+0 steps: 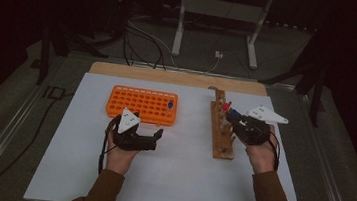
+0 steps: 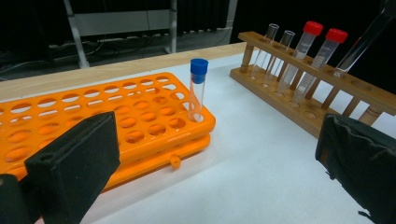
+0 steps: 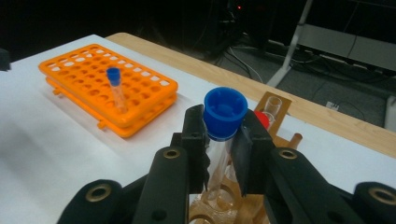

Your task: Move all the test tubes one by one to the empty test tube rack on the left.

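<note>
The right gripper [image 3: 223, 140] is clamped on a blue-capped test tube [image 3: 225, 114], both jaws pressing the tube just below its cap. In the right gripper view the lower end of the tube sits over the holes of the wooden rack [image 3: 243, 210], the tube held near upright. In the high view this gripper [image 1: 232, 117] is at 3 o'clock on the white table sheet [image 1: 178, 181], directly over the wooden rack [image 1: 220, 140].

The left gripper [image 2: 210, 154] stands with its jaws wide apart and nothing between them. In the high view it [image 1: 155, 137] rests at 7 o'clock from the sheet centre, just below the orange rack [image 1: 141, 104].

The orange rack carries a second blue-capped tube [image 2: 197, 88], upright in a corner hole at the 3 o'clock end of the rack.

The wooden rack holds two red-capped tubes [image 2: 306, 51] and two uncapped tubes [image 2: 266, 46], all leaning in their holes
</note>
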`<state>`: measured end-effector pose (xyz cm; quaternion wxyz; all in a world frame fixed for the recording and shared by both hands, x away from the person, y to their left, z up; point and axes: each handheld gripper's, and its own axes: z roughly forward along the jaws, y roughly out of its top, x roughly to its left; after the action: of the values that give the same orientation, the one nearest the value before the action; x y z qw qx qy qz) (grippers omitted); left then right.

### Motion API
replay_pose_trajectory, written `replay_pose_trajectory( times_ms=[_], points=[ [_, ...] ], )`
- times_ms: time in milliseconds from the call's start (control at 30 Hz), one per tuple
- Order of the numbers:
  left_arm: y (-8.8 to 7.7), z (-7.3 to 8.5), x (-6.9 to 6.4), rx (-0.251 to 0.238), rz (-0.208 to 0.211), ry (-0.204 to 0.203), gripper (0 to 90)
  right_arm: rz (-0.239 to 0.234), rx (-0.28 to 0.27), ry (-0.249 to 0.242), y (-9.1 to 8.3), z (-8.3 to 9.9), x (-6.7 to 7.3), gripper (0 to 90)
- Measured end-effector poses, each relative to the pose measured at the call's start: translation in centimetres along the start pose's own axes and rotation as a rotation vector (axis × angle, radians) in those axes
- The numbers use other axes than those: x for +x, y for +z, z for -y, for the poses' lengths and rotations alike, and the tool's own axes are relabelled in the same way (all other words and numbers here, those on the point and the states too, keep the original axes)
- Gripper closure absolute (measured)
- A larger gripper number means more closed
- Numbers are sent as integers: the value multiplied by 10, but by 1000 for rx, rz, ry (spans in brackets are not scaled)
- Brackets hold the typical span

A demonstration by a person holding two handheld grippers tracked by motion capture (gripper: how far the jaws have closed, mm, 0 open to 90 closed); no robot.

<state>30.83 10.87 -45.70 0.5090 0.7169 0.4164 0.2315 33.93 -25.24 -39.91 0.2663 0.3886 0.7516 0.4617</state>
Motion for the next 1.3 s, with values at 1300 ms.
replay_pose_trajectory(
  times_ms=[1300],
  points=[
    [35,-11,-62,16,111,147,54,-226,54,5,33,1,53,766]
  ],
)
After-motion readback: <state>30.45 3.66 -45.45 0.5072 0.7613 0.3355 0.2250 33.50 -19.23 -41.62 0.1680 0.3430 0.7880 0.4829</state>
